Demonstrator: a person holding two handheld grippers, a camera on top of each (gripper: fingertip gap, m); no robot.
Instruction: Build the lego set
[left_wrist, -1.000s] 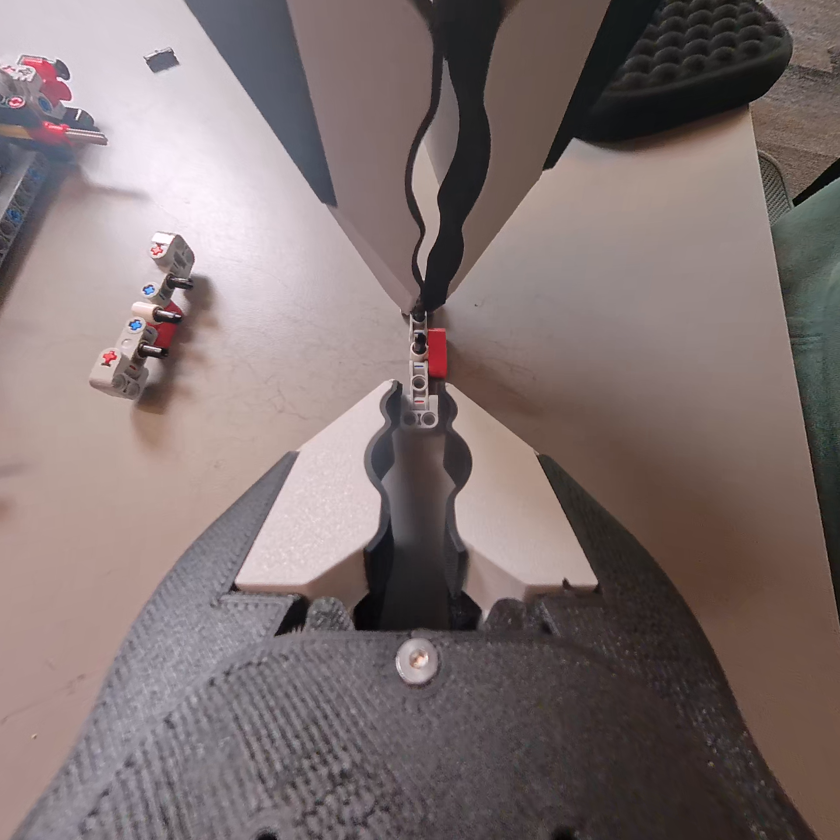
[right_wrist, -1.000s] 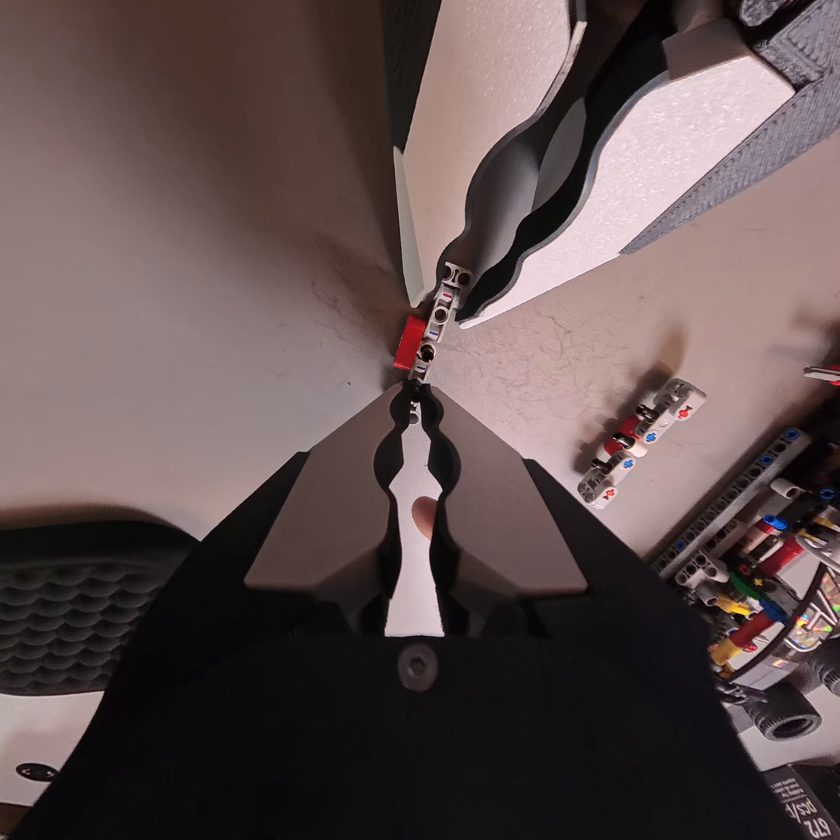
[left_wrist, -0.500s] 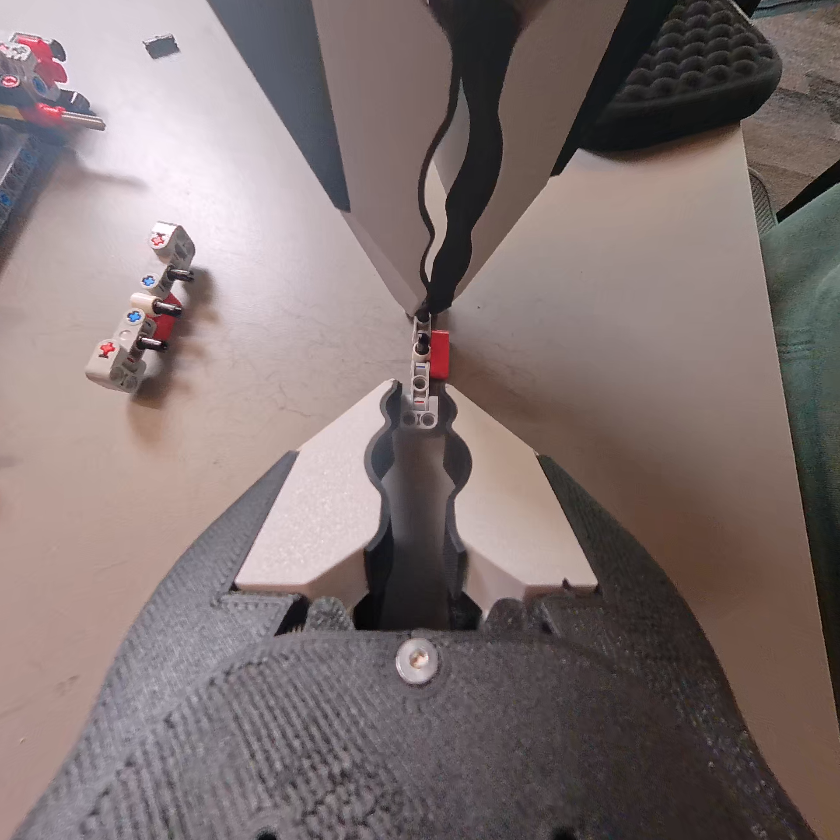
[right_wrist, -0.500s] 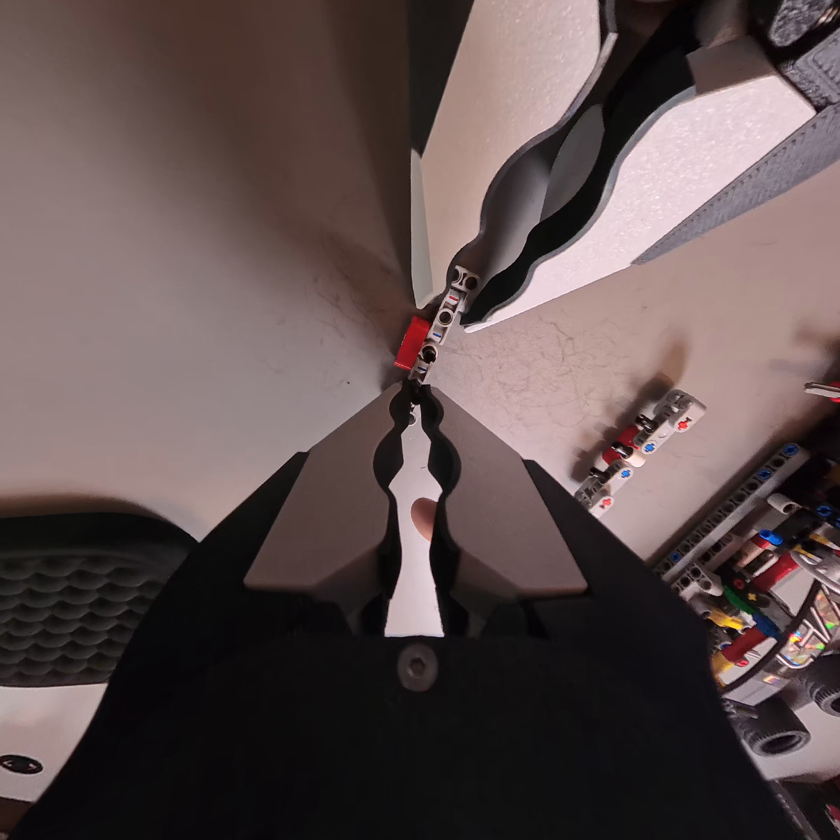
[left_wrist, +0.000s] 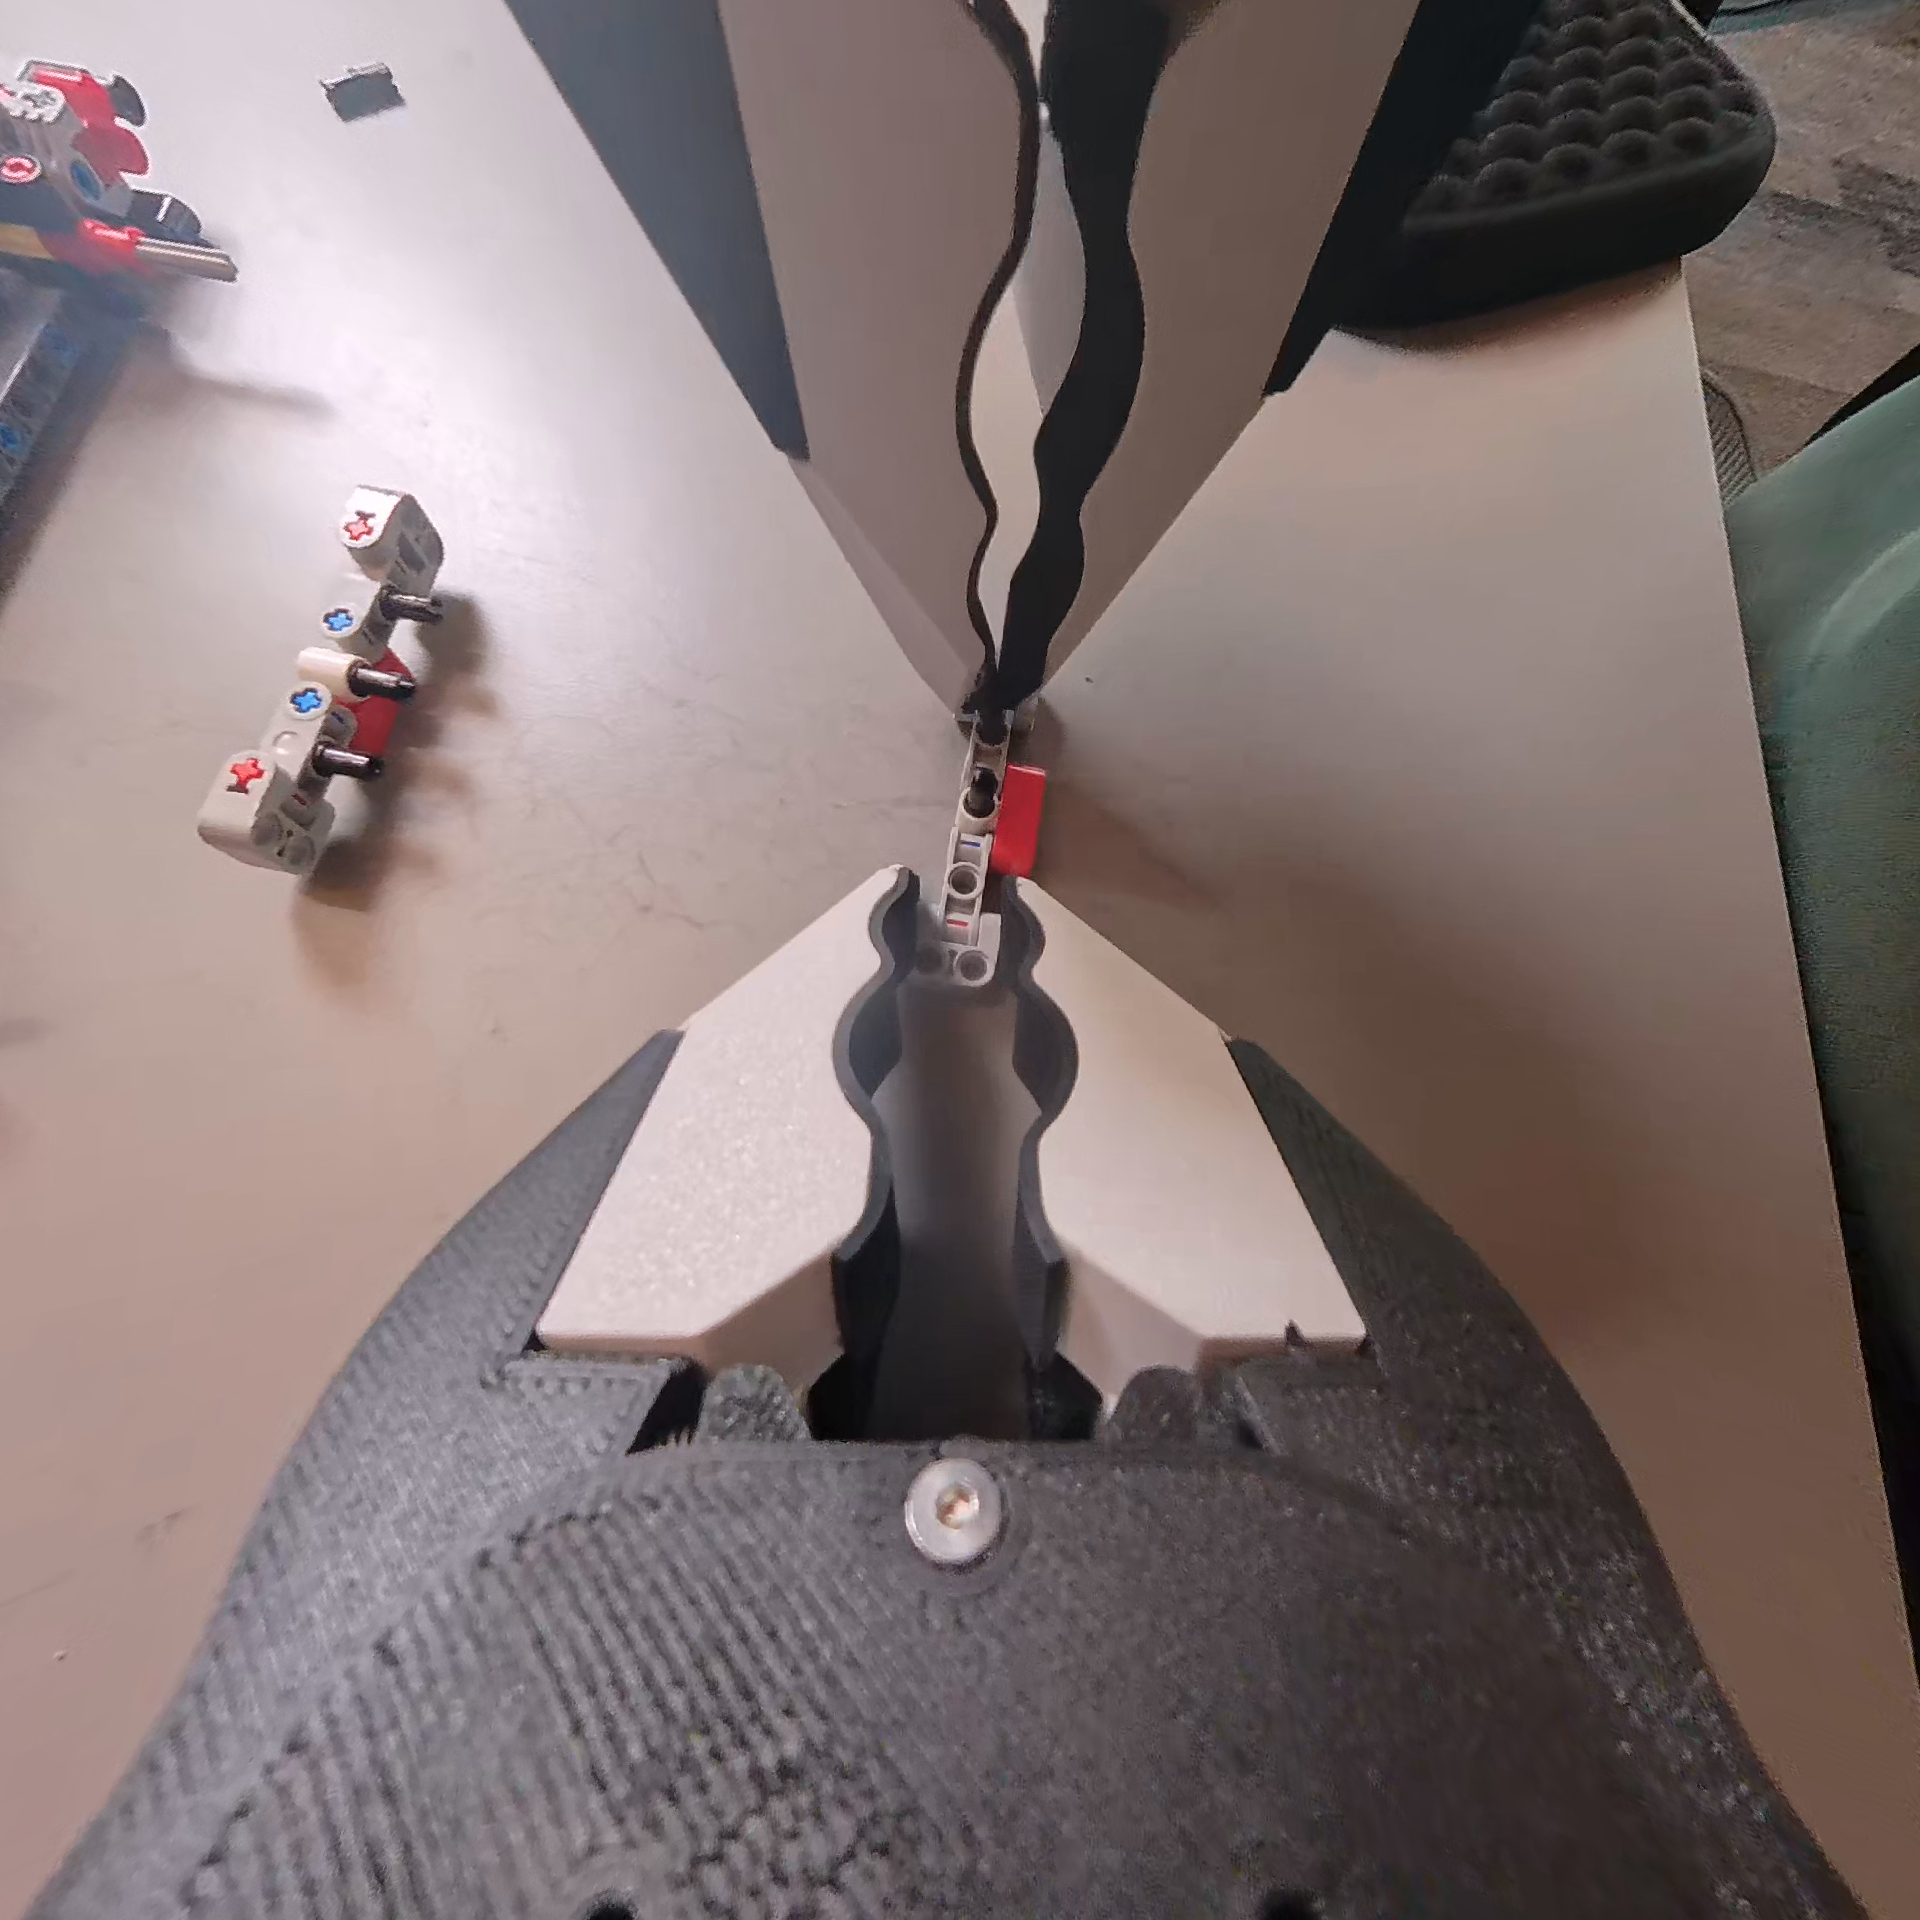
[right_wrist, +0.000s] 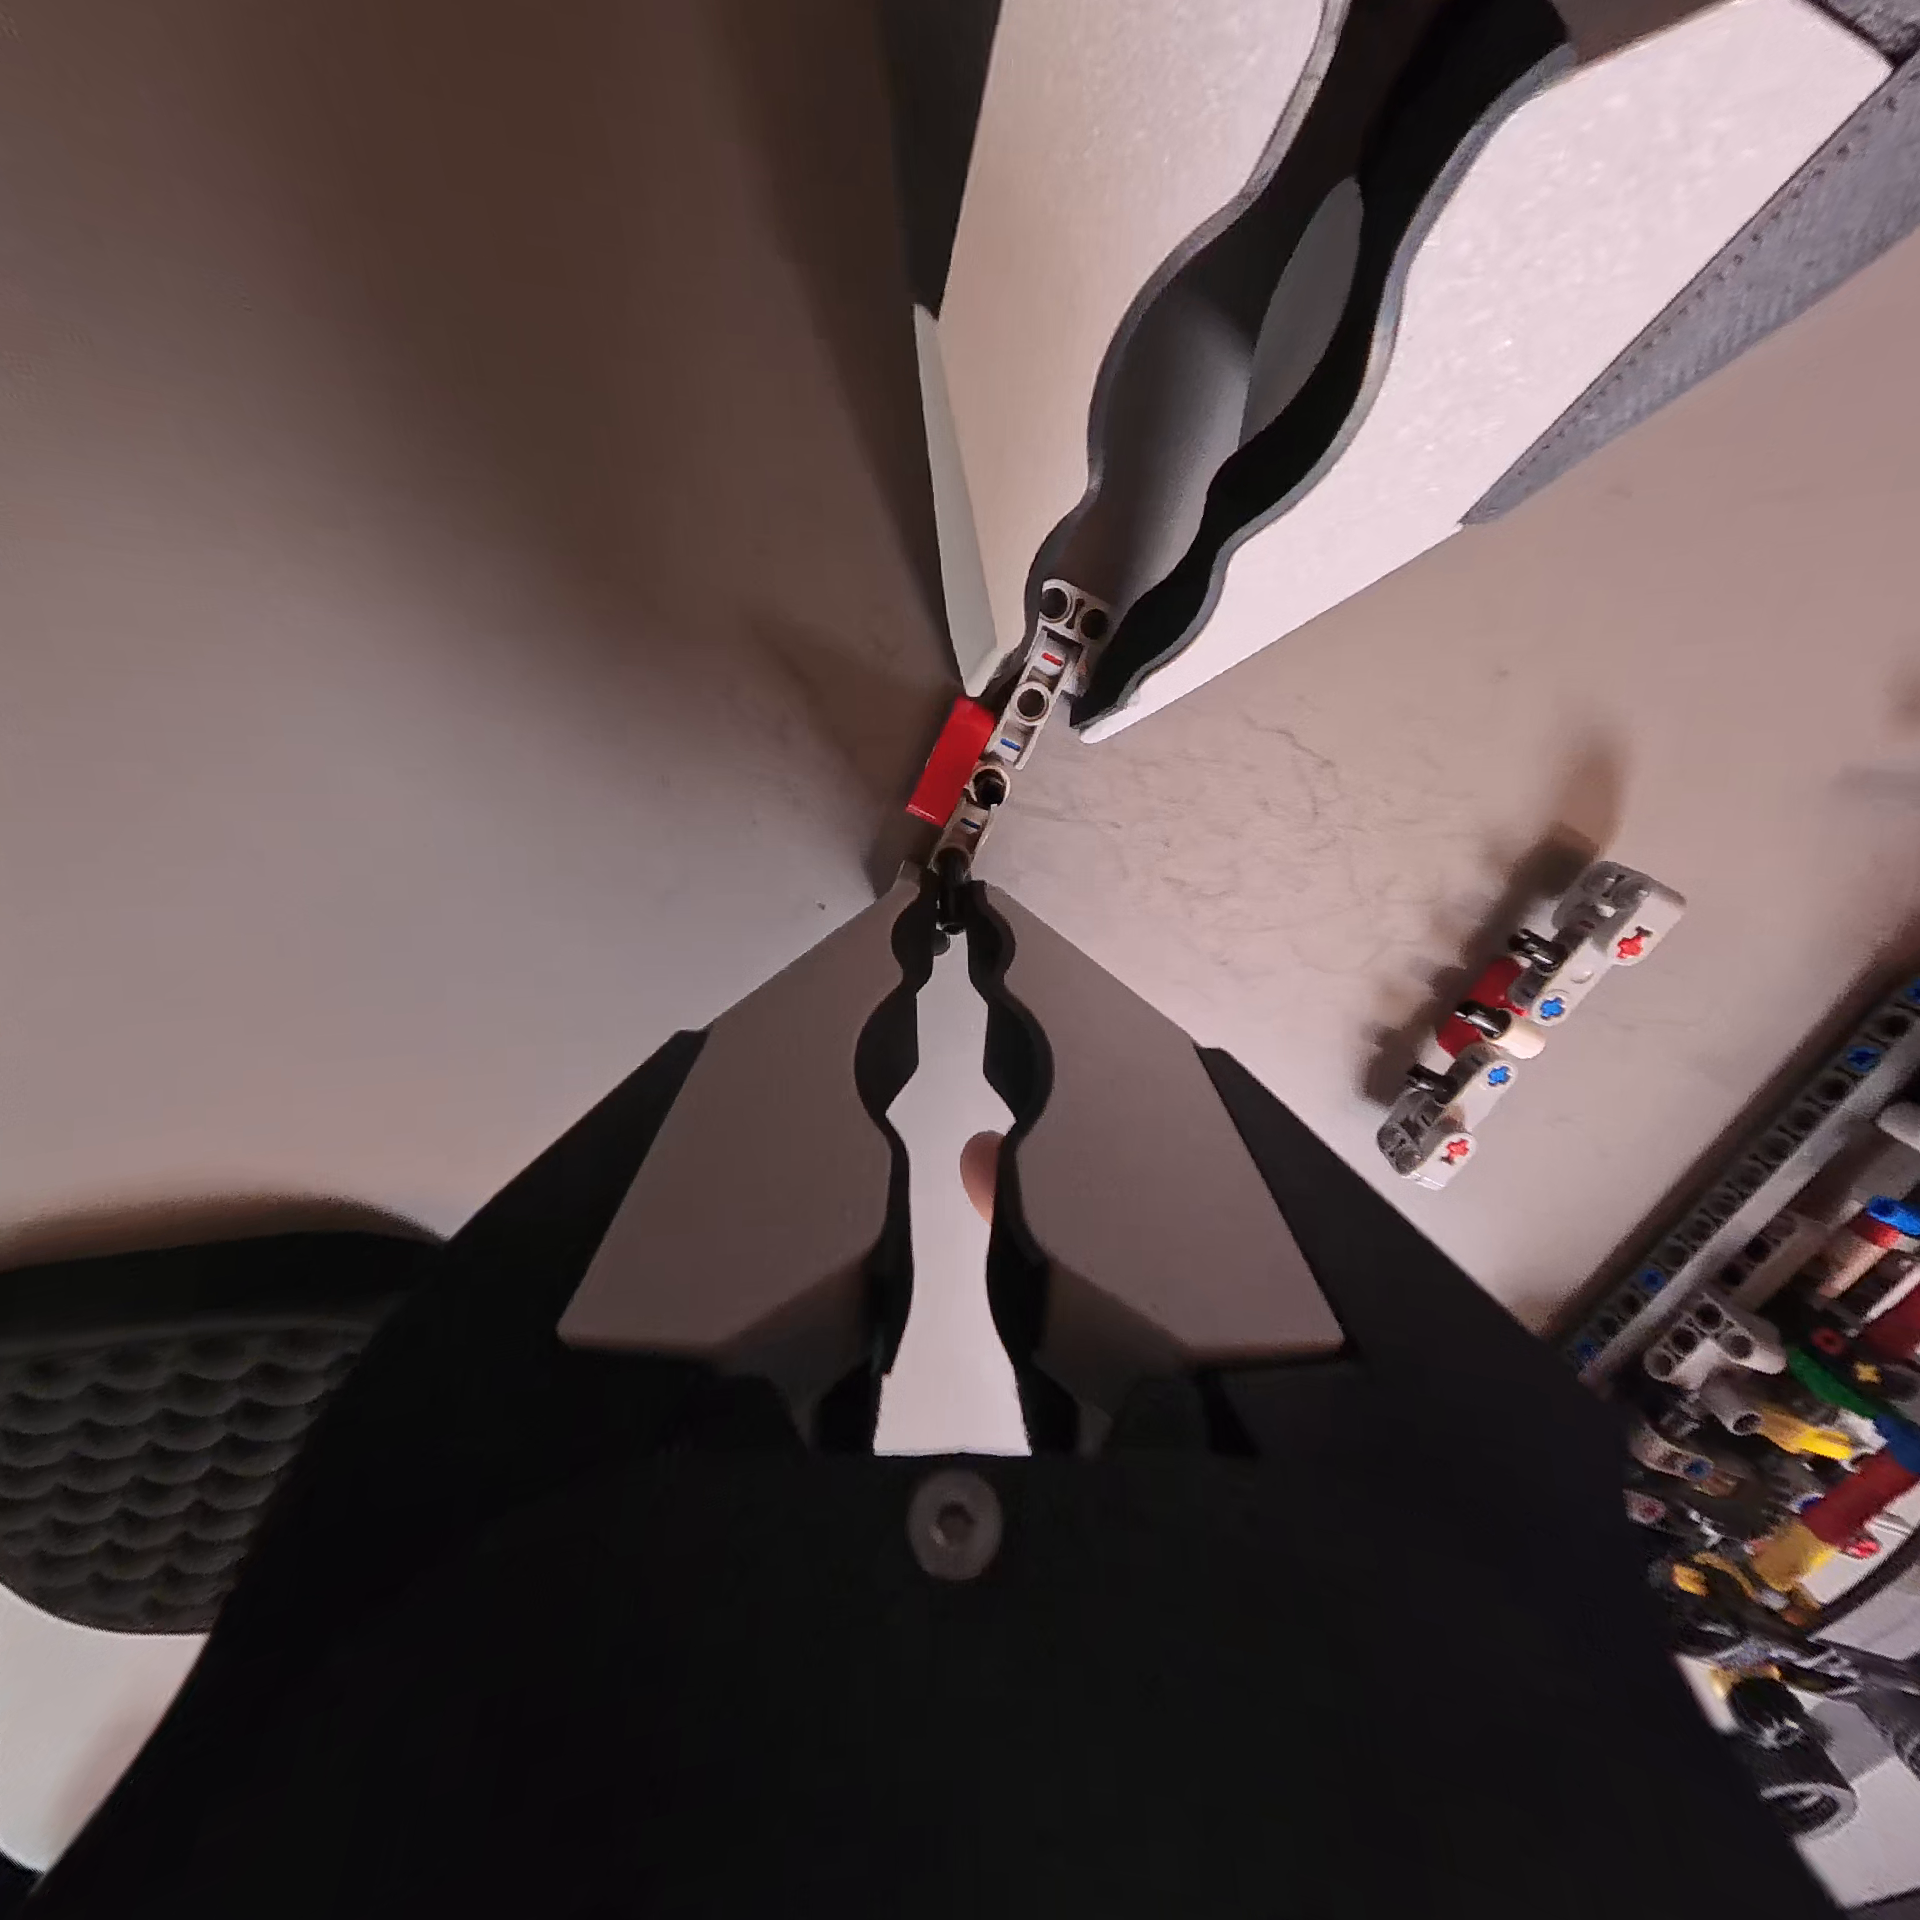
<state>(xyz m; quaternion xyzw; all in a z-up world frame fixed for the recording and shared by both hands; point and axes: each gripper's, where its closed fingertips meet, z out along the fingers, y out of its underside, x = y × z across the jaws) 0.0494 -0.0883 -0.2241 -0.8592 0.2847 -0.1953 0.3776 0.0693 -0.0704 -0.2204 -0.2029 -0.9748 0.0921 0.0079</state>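
A pale table (left_wrist: 1351, 935) fills both wrist views, its far right corner capped by a black dimpled pad (left_wrist: 1579, 145) that runs out of frame at the top of the left wrist view. Over the table the two grippers meet tip to tip. The left gripper (left_wrist: 961, 935) is clamped on the near end of a slim grey lego beam (left_wrist: 971, 831), its jaws closed around the beam's two-hole end. The right gripper (right_wrist: 948, 914) pinches a small black pin (right_wrist: 948, 906) at the beam's opposite end (right_wrist: 1023, 717); its jaws are drawn nearly together, though whether the pin is seated in the beam's last hole is hard to say, since the fingertips cover the joint. A red piece (left_wrist: 1016, 816) is fixed to one side of the beam, and its underside is hidden.

To the left of the grippers in the left wrist view, well apart from them, a short grey subassembly (left_wrist: 312, 675) lies on the table, with black pins sticking out and red and blue cross marks. A larger partly built model (right_wrist: 1766, 1455) is cut off at the right edge of the right wrist view, a jumble of grey, yellow, red and green parts with a black tyre; its form cannot be made out. A small dark piece (left_wrist: 362, 91) lies alone near the far edge.
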